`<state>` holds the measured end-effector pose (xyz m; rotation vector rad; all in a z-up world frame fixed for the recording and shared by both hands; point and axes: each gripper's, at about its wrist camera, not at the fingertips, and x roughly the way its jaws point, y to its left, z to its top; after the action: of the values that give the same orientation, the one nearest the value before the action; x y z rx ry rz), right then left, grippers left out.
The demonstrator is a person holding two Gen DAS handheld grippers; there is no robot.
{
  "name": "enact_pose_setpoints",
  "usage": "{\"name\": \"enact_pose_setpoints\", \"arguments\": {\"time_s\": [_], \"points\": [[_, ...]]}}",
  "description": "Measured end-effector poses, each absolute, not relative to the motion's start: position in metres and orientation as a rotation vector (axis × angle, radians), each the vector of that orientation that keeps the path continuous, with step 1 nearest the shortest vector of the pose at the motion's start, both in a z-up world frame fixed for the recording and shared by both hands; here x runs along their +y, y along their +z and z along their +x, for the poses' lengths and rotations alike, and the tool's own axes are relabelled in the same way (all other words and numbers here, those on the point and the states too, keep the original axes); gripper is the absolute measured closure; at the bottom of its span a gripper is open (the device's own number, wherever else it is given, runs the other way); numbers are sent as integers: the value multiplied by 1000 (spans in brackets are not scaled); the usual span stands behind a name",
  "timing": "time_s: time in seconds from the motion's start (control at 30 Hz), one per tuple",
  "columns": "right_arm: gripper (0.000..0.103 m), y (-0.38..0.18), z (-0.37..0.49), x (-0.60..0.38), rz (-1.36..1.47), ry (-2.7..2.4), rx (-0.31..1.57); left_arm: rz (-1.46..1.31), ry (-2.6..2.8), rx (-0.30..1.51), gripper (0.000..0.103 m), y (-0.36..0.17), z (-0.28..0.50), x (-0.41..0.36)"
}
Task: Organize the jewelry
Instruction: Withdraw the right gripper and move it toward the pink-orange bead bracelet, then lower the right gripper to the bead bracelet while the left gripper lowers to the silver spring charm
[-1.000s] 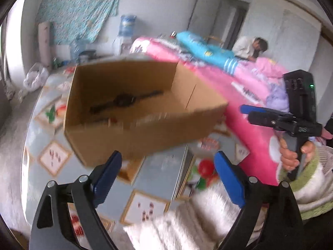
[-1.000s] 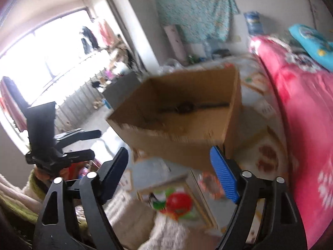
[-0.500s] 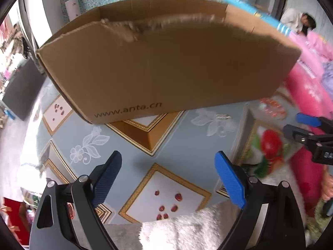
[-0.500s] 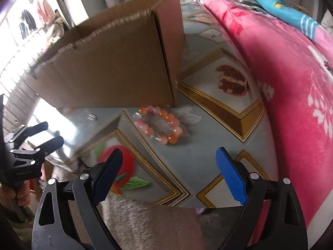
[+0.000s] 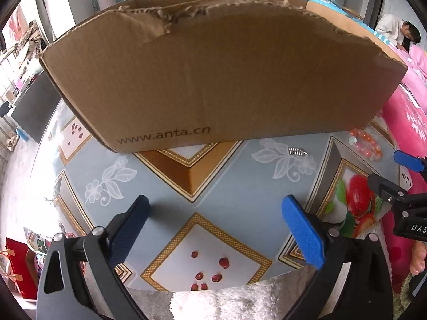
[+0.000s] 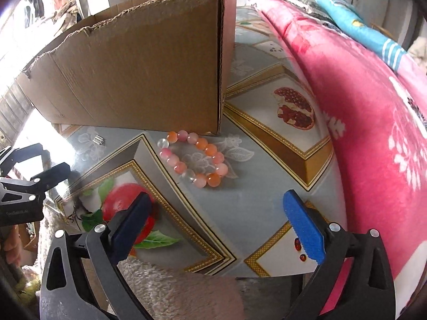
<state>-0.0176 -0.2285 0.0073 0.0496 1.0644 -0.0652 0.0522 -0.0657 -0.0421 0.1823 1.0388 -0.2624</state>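
Bright daylight from the left, blown-out glare on the tabletop, strong fisheye bending, dark vignetted corners

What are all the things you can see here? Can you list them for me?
cardboard box: one, brown, standing on the table behind the jewelry
bead bracelet: one, orange, pink and clear, flat on the table by the box's near corner
small metal piece: one, silvery, on the table in front of the box; too small to tell what it is
table: one, grey-blue cover with fruit and flower prints
blanket: one, pink, along the table's right side
fluffy white cloth: one, at the near table edge
left hand-held gripper: one, black with blue pads, open, empty
right hand-held gripper: one, black with blue pads, open, near the bracelet
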Motion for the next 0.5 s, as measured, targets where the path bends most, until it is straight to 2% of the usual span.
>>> {"name": "enact_pose_setpoints", "arguments": {"time_s": [0.5], "points": [[8, 4, -12, -232, 41, -59, 1071, 170, -248, 1024, 6, -43, 38, -61]]}}
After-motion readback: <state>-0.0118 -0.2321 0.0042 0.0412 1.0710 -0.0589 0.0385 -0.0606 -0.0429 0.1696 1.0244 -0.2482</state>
